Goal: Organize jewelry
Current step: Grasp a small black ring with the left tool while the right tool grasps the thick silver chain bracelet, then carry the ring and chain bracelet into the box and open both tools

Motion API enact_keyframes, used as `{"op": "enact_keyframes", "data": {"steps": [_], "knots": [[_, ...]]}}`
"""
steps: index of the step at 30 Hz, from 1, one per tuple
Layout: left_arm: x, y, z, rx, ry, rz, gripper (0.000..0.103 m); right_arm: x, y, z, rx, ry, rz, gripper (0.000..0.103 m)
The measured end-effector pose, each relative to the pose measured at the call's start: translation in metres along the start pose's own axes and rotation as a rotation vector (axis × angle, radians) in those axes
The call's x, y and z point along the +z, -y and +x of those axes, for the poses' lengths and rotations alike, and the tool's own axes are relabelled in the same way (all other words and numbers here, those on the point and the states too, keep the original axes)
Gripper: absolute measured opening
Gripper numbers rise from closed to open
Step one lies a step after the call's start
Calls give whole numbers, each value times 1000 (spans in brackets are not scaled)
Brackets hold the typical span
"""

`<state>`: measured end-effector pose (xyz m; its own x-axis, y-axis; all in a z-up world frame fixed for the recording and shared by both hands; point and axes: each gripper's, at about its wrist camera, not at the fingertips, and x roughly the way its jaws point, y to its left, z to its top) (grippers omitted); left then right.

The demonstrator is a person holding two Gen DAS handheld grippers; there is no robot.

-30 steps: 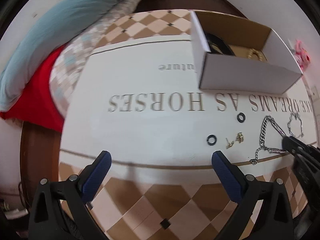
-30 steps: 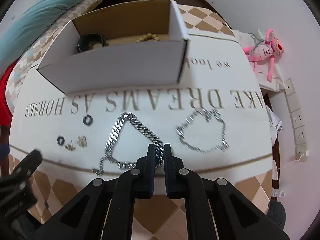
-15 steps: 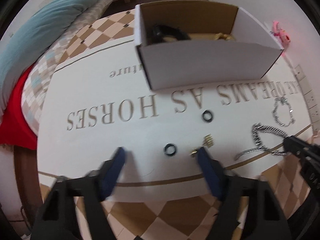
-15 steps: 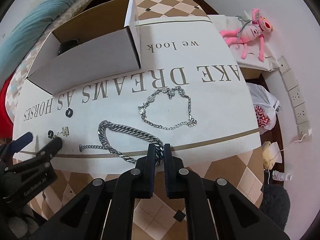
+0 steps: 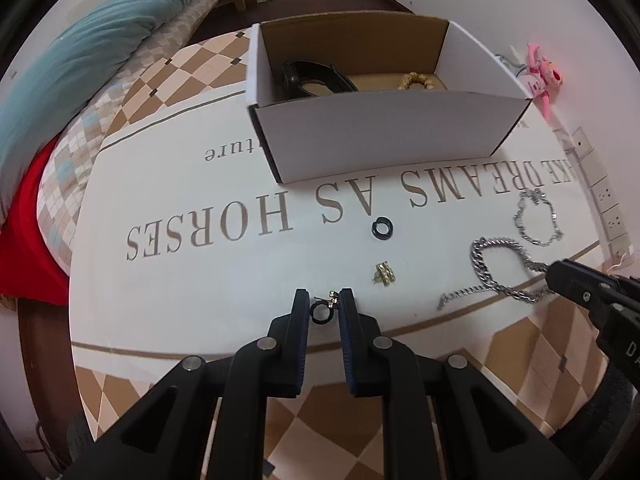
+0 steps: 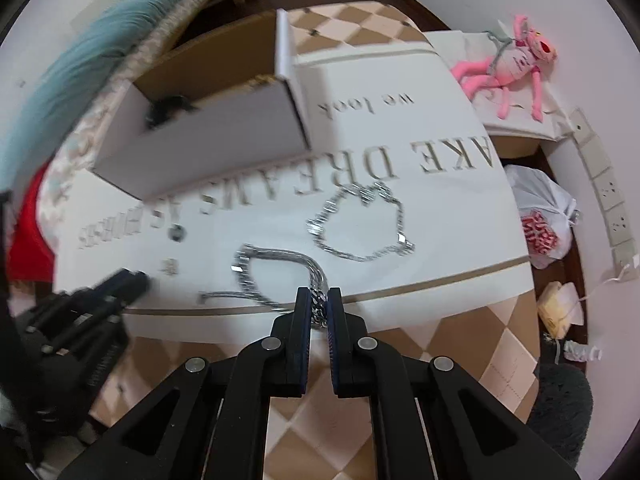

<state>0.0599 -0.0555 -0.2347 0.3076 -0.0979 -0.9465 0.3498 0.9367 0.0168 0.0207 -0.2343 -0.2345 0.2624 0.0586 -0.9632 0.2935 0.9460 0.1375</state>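
A white cardboard box (image 5: 384, 132) stands on the lettered cloth and holds a black bangle (image 5: 316, 76) and a bead bracelet (image 5: 418, 80). My left gripper (image 5: 324, 304) is shut on a small black ring (image 5: 321, 314), with a gold stud (image 5: 332, 298) at its tips. A second black ring (image 5: 383, 227) and a gold earring (image 5: 385, 273) lie ahead. My right gripper (image 6: 318, 304) is shut on the thick silver chain (image 6: 276, 268), which still lies on the cloth (image 5: 496, 268). A thin silver bracelet (image 6: 360, 224) lies beyond it.
A pink plush toy (image 6: 508, 64) and a plastic bag (image 6: 544, 216) lie to the right. A teal pillow (image 5: 80, 52) and red cloth (image 5: 28, 232) are on the left. Wall sockets (image 5: 600, 184) are at the far right.
My left gripper moved forward to the black ring and closed from wide open. My right gripper stayed shut on the chain and dragged it, changing its shape.
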Motion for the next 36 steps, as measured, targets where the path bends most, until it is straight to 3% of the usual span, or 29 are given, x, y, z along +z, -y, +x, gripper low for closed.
{"op": "enact_keyframes", "data": {"steps": [9, 15, 21, 28, 36], "knots": [[7, -17, -46, -60, 39, -22, 12, 15, -32, -54, 124, 74, -99, 8], [46, -27, -87, -130, 107, -61, 12, 42, -48, -97, 188, 146, -148, 8], [101, -35, -99, -174, 137, -87, 12, 98, -61, -128, 190, 245, -199, 8], [157, -40, -64, -166, 71, -99, 12, 162, -64, -84, 117, 164, -215, 8], [196, -34, -29, -170, -14, -115, 13, 185, -54, -30, 24, 67, -214, 8]]}}
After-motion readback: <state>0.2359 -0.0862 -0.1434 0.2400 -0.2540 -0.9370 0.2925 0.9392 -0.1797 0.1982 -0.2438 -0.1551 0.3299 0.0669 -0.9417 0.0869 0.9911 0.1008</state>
